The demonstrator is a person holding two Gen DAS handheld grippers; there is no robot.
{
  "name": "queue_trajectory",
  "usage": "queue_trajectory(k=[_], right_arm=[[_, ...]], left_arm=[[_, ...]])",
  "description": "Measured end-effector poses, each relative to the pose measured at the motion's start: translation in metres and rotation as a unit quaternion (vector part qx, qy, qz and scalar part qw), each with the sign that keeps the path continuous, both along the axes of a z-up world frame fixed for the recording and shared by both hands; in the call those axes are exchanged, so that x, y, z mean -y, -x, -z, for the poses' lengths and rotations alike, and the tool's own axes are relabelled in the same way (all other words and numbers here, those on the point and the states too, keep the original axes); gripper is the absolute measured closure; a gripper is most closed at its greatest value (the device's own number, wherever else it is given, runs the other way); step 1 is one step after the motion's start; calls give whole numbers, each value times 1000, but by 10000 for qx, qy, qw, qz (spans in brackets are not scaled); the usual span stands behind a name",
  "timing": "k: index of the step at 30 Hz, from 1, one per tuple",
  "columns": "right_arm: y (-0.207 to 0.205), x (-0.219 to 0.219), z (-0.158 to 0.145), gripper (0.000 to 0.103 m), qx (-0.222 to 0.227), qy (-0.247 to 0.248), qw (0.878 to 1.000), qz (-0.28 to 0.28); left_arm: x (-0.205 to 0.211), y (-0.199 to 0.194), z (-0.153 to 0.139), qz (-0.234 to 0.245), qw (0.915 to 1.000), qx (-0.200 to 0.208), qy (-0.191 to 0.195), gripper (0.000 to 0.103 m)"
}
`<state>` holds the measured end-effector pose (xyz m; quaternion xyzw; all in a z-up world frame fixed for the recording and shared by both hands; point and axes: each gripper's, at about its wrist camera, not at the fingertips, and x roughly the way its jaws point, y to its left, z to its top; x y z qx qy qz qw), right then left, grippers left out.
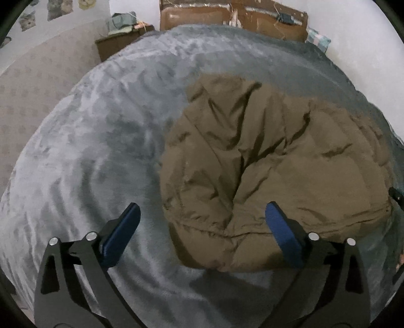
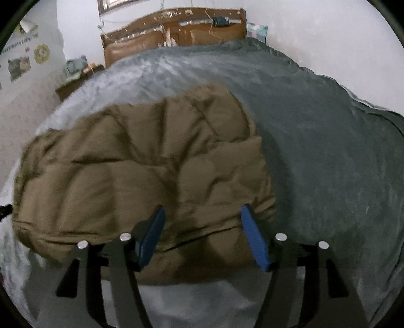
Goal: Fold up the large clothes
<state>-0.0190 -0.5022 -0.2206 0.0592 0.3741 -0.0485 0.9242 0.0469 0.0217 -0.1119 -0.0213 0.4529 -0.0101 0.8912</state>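
Grey plush bedspread, brown wooden headboard behind, cluttered nightstand (left side), pictures on wall.

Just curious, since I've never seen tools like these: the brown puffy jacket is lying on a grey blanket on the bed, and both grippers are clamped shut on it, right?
Not quite. The brown puffy jacket does lie on the grey blanket, but neither gripper is clamped. The left gripper and the right gripper are both open and hold nothing, as each wrist view shows.
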Motion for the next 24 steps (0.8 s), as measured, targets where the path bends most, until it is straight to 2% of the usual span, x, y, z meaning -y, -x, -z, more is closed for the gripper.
queue_trajectory(k=[1,3,7,11,16,21,24], right_arm=[[4,-4,-2,17,67,-66,10000,-3],[20,-21,-10,10,380,-28,9993,17],[38,-49,-22,6,616,85,9980,-69],[51,-69,-30,3,712,76,9973,-187],[73,-86,-36,2,774,86,9967,-238],[88,-101,-43,2,792,383,9957,-278],[96,-104,-51,2,908,265,9954,-164]], left_arm=[[-1,8,-5,-48,9999,101,46,3],[-4,20,-14,-81,9997,203,142,3],[-4,47,-29,-195,9992,338,13,3],[5,71,-43,-112,9977,545,-378,3],[8,103,-58,-15,9951,734,-658,3],[6,121,-74,-1,9952,845,-498,3],[7,130,-87,-29,9944,972,-423,3]])
